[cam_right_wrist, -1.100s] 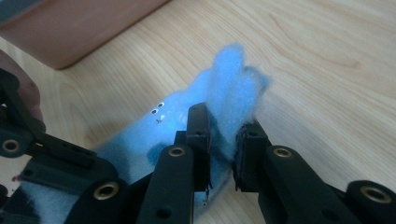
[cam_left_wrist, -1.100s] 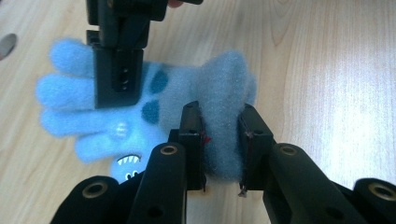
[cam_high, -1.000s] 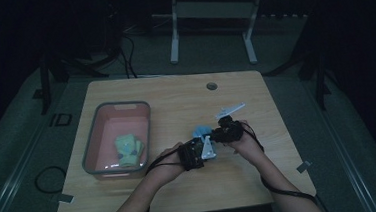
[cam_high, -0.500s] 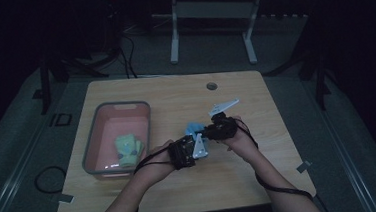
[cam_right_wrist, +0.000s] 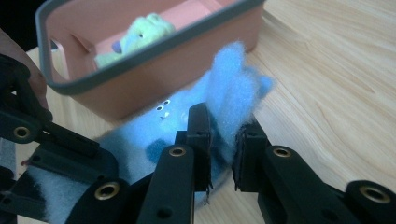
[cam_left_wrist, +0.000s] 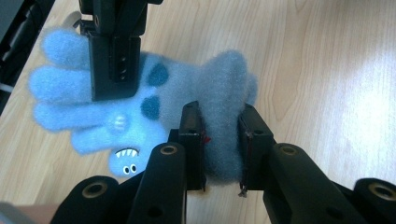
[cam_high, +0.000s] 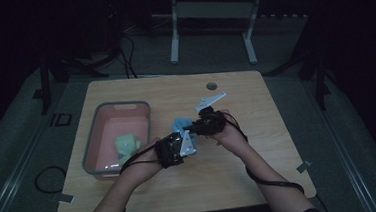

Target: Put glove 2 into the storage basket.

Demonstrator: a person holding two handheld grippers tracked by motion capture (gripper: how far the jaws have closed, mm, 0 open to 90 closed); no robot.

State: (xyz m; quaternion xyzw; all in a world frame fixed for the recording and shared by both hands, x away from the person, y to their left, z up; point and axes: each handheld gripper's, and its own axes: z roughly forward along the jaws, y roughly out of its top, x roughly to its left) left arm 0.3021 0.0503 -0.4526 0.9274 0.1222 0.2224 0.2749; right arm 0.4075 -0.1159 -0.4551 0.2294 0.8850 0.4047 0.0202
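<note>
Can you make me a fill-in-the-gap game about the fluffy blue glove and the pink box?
1. Both tongs are shut on the fluffy ____ glove.
2. The left tongs pinch the glove at its ____ end.
3. The right tongs grip the glove at its ____.
4. Inside the pink box lies a ____ glove.

Missing words: blue; cuff; fingers; green

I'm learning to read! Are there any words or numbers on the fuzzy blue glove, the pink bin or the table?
None: no word, number or label can be read.
Blue glove: a little face with eyes and teeth and dark spots, no letters.
Pink bin: plain walls and grey rim.
Table: bare wood.
Floor left of the table: a dark mark, too small and dim to read.
</note>
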